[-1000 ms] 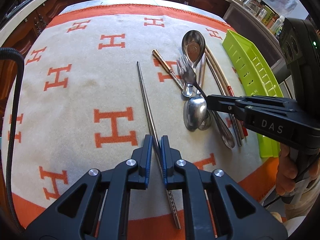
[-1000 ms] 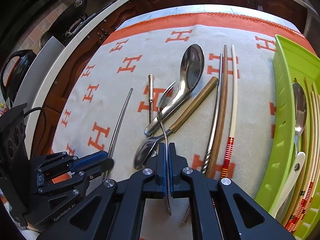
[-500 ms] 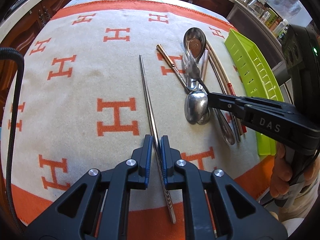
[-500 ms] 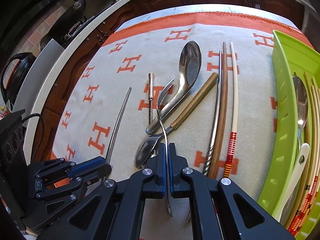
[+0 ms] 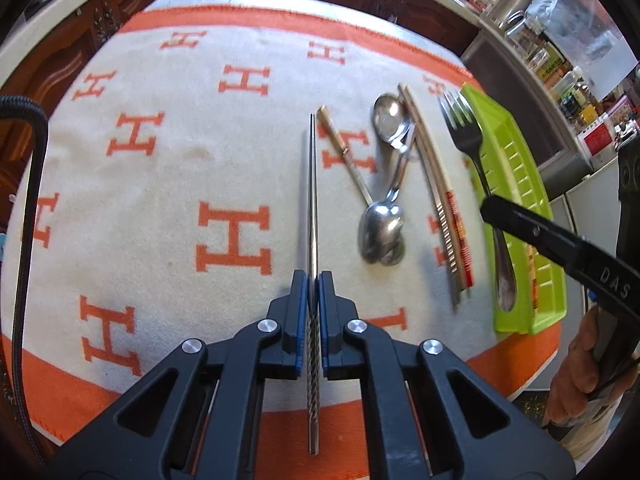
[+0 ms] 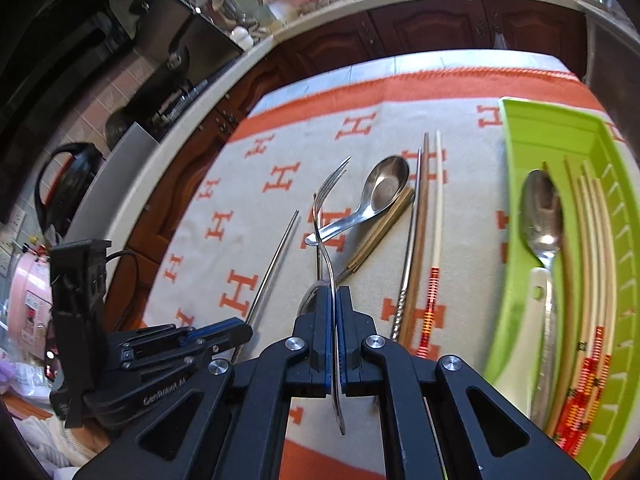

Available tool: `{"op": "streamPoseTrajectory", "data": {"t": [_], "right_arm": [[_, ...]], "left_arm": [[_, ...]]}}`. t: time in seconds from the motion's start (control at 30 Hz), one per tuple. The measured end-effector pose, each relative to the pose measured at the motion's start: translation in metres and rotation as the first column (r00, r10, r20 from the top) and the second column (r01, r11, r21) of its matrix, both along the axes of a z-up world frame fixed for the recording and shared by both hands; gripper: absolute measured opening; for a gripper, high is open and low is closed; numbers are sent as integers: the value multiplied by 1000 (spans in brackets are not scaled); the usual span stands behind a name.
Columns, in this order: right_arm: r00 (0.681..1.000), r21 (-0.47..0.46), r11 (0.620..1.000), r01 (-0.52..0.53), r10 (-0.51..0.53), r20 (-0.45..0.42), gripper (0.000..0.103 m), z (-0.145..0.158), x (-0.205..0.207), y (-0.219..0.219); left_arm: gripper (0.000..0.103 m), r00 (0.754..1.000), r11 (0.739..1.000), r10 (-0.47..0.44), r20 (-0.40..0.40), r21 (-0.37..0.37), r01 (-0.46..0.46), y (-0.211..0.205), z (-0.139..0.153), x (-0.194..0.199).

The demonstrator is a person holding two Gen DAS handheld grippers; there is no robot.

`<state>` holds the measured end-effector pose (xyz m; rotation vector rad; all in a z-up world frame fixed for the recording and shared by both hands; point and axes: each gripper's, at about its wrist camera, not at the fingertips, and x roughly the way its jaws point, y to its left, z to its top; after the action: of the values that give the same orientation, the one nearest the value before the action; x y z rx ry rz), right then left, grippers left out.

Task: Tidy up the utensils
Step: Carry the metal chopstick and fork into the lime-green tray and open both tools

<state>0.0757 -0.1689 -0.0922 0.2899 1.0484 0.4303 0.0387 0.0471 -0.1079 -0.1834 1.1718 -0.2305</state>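
While my right gripper [image 6: 333, 312] stays clamped on the fork [image 6: 329, 216], I have lifted it clear of the spoon pile; a second ago it lay among them on the cloth [image 5: 160, 184]. In the left view the fork now hangs at three o'clock, over the near wall of the green tray [image 5: 516, 184], so I judge the drop comes next. My left gripper [image 5: 313, 292] has just pinched tighter on the steel chopstick [image 5: 312, 184], which points to twelve o'clock, now straight between the pads.
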Motion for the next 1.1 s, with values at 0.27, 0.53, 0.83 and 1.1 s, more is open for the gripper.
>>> {"op": "streamPoseTrajectory", "data": {"t": [0.27, 0.53, 0.83, 1.1], "right_arm": [[994, 32, 996, 85, -87, 69, 2, 31, -29, -54], [967, 5, 968, 251, -251, 50, 2, 25, -47, -130], [942, -27, 942, 335, -335, 10, 2, -1, -50, -183], [937, -52, 936, 349, -349, -5, 3, -18, -33, -190]], "left_arm": [[3, 994, 998, -61, 92, -25, 64, -32, 49, 1], [3, 968, 974, -214, 133, -53, 222, -116, 71, 11], [3, 946, 947, -312, 89, -54, 318, -201, 56, 25], [3, 950, 950, -309, 44, -31, 310, -217, 27, 39]]}}
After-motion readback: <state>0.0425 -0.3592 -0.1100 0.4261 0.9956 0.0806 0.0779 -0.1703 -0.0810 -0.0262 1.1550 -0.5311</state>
